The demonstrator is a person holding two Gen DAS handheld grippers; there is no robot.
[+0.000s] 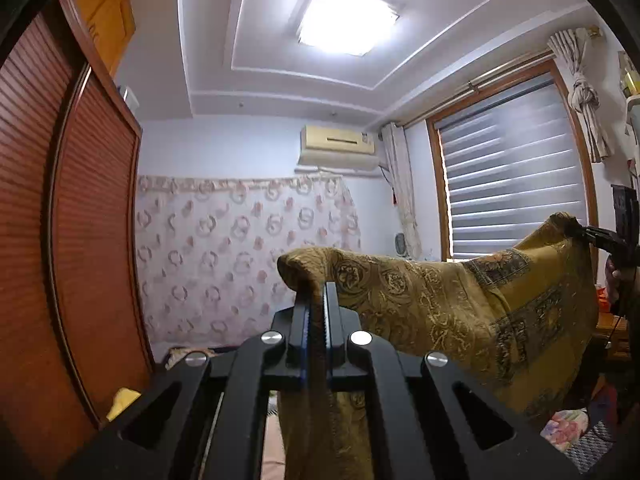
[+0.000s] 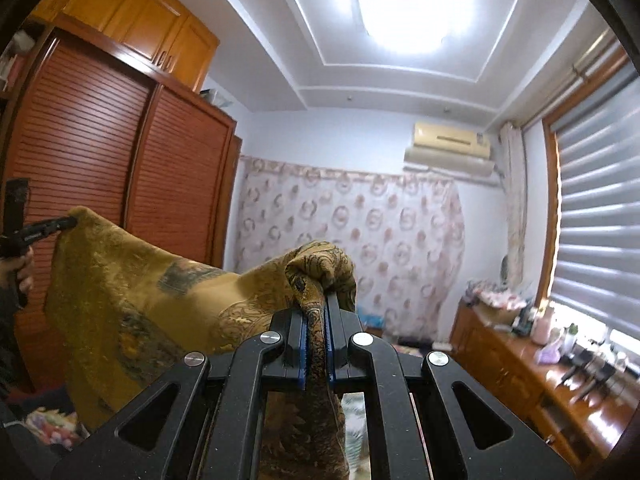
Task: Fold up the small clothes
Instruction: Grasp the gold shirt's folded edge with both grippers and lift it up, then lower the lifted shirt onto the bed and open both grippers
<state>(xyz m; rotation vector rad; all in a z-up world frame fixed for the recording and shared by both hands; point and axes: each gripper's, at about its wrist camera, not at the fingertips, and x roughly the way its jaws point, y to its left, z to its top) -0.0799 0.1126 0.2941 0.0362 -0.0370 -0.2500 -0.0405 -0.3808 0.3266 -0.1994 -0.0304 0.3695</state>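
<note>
The cloth [image 1: 460, 312] hangs in the air, stretched between both tongs, its long axis running from one pair to the other with a sag in the middle. The left tongs [image 1: 320, 292] are clamped on one top corner, the right tongs [image 2: 318, 304] on the other, at about equal height. Neither is nearer; folding likely means bringing the two corners together.

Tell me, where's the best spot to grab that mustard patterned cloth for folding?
By its top corners, from the outer sides. The mustard cloth hangs spread between left tongs and right tongs, each pinching a bunched corner, so the rest drapes freely.
</note>
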